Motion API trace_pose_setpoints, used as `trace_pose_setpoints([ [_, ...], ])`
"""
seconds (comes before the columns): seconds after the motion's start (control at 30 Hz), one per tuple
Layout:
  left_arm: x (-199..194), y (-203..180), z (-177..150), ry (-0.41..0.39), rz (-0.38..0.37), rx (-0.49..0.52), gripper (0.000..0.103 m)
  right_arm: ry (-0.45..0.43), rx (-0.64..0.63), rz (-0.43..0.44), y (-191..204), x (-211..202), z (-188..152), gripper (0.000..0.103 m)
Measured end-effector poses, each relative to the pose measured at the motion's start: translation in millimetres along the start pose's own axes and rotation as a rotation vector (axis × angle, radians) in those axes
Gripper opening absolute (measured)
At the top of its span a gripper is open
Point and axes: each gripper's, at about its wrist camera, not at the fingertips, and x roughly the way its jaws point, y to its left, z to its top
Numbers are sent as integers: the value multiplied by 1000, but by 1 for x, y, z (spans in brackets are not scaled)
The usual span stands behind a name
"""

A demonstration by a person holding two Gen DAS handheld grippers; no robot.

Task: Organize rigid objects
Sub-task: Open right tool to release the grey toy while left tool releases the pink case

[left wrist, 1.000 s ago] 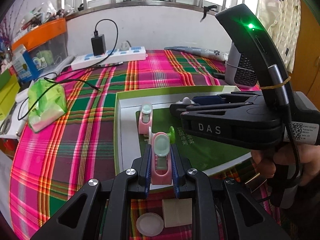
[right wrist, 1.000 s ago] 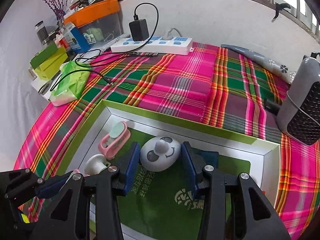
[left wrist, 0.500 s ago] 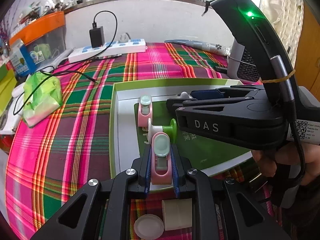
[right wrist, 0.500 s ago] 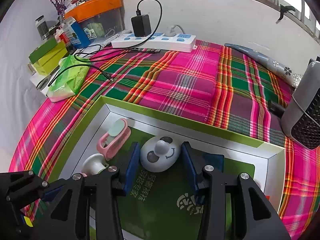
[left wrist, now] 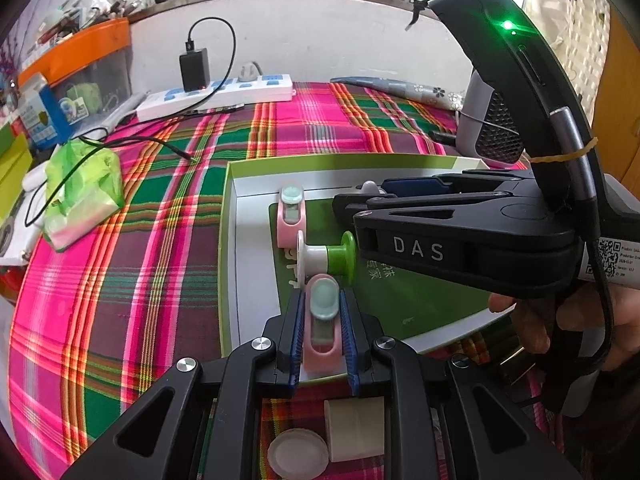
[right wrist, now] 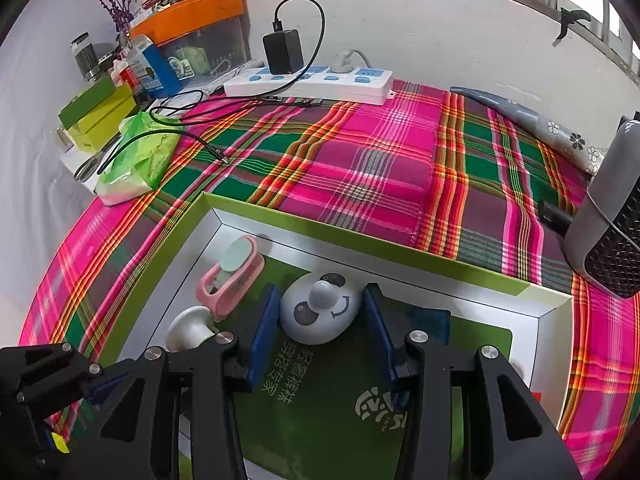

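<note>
My left gripper (left wrist: 322,300) is shut on a pink clip with a mint pad (left wrist: 322,326), held over the near edge of the green box lid (left wrist: 320,160). A second pink clip (left wrist: 291,216) (right wrist: 232,276) and a white-and-green spool (left wrist: 326,256) (right wrist: 188,330) lie in the lid. My right gripper (right wrist: 320,312) is open, its blue pads on either side of a white panda-face object (right wrist: 318,308) resting in the lid (right wrist: 360,248). The right gripper body (left wrist: 460,236) crosses the left wrist view.
A plaid cloth (right wrist: 380,160) covers the table. A power strip with charger (right wrist: 308,80), a green wipes pack (right wrist: 136,160), a grey heater (right wrist: 612,220) and boxes at the left (right wrist: 96,116) stand around. A white cap (left wrist: 292,454) and a cream block (left wrist: 354,428) lie below my left gripper.
My left gripper with the pink clip has drawn back a little toward the lid's near edge, uncovering the spool. The right gripper stays around the panda object.
</note>
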Motion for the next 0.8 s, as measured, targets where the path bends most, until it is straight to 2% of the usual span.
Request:
trace_pose_setpoints([
  [0.13,0,0,0,1,3,0,18,-1,0,0,0,0,0,45],
  [0.3,-1,0,-1,1,5,-3,24,2,12,7,-1,1,0,45],
  [0.8,-8,-4,-3,-18,5,9,29,-31,29,16,1,-10,-2,49],
])
